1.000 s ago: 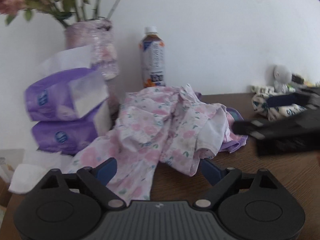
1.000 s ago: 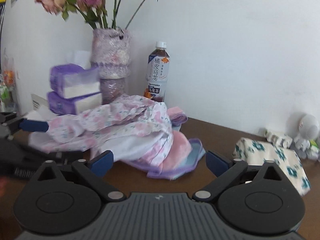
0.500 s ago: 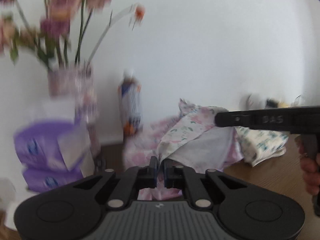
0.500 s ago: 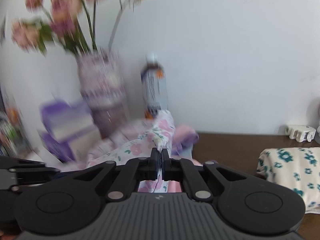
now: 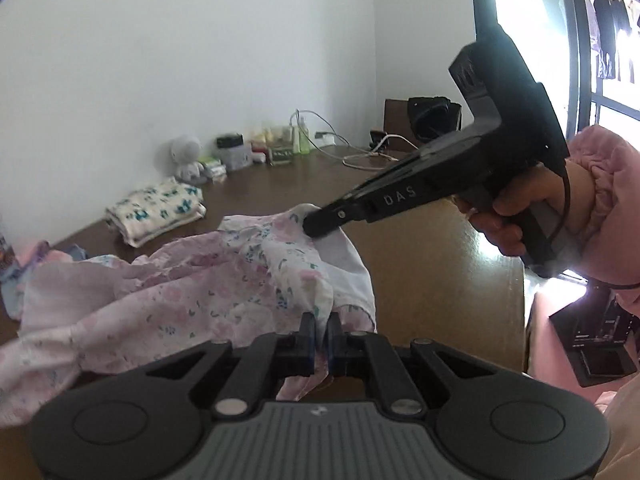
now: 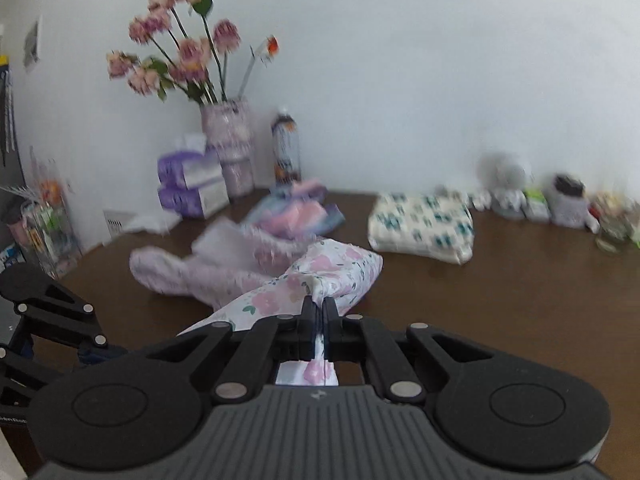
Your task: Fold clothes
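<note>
Both pinched tight on the floral garment (image 5: 192,288): left hand-held gripper (image 5: 320,330) and right hand-held gripper (image 6: 319,312). It's trailing onto the tabletop (image 6: 500,300), so draw your hands apart and spread it flat.

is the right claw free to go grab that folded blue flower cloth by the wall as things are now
Probably not yet. The right claw is shut on the pink flowered garment, as is the left claw. The folded cloth lies in the open on the table, but the claw must let go first.
</note>
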Demonstrator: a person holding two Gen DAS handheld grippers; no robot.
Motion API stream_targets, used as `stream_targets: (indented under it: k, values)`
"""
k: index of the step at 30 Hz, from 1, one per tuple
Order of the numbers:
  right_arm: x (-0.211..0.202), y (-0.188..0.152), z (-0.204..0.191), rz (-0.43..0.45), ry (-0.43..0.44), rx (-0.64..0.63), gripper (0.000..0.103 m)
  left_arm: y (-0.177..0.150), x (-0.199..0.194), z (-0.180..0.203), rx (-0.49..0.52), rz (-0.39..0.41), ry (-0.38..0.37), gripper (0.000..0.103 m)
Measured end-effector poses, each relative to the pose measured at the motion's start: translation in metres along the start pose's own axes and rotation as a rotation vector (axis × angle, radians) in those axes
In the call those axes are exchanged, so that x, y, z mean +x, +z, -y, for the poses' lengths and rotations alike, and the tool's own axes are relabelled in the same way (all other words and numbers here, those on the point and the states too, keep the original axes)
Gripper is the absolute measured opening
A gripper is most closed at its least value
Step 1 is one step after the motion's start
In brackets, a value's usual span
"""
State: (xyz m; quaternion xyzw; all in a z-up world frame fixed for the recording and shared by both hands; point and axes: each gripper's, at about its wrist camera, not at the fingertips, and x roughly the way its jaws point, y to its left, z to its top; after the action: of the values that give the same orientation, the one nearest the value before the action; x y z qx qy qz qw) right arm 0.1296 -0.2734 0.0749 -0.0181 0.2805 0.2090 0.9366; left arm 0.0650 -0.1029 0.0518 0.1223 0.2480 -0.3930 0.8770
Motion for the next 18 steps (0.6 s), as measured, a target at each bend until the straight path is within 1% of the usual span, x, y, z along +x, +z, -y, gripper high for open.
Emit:
stream_targets:
  k: [2,3,4,5,6,7,8,9,10,11,13,15,16,18]
  values:
    - [-0.006,-0.030,0.012,-0.057,-0.030,0.045,0.002,-0.003,0.013,0.015,-0.025,-0.035,-0.024,0.006]
    - [-0.010,-0.042,0.018,-0.068,-0.042,0.062,0.002,-0.005,0.019,0.022,-0.037,-0.052,-0.036,0.014]
    - [-0.014,-0.051,0.022,-0.075,-0.057,0.075,0.002,-0.006,0.021,0.023,-0.060,-0.072,-0.036,0.018]
    - [-0.018,-0.059,0.026,-0.082,-0.072,0.089,0.004,-0.006,0.018,0.020,-0.083,-0.075,-0.028,0.033]
    - [-0.020,-0.065,0.029,-0.086,-0.086,0.101,0.009,-0.006,0.015,0.016,-0.105,-0.076,-0.019,0.046]
    - [-0.027,-0.070,0.033,-0.078,-0.094,0.121,0.013,-0.006,0.011,0.012,-0.128,-0.077,-0.010,0.052]
    - [-0.035,-0.074,0.037,-0.059,-0.098,0.138,0.027,-0.006,0.004,0.003,-0.153,-0.066,0.012,0.061]
    - [-0.044,-0.076,0.040,-0.038,-0.101,0.152,0.044,-0.005,-0.003,-0.005,-0.178,-0.053,0.035,0.066]
    - [-0.053,-0.077,0.040,-0.013,-0.098,0.152,0.048,-0.004,-0.010,-0.014,-0.203,-0.040,0.059,0.068]
    - [-0.062,-0.078,0.040,0.014,-0.093,0.145,0.049,-0.004,-0.018,-0.023,-0.223,-0.036,0.100,0.071]
    - [-0.078,-0.080,0.032,0.055,-0.069,0.118,0.051,-0.002,-0.025,-0.042,-0.242,-0.048,0.203,0.072]
    - [-0.083,-0.074,0.015,0.079,-0.028,0.068,0.063,-0.002,-0.026,-0.062,-0.252,-0.065,0.270,0.073]
    - [-0.083,-0.071,0.004,0.085,-0.012,0.026,0.066,-0.002,-0.023,-0.071,-0.252,-0.077,0.296,0.073]
    - [-0.078,-0.065,-0.023,0.085,0.006,-0.084,0.073,-0.004,-0.015,-0.085,-0.221,-0.099,0.355,0.073]
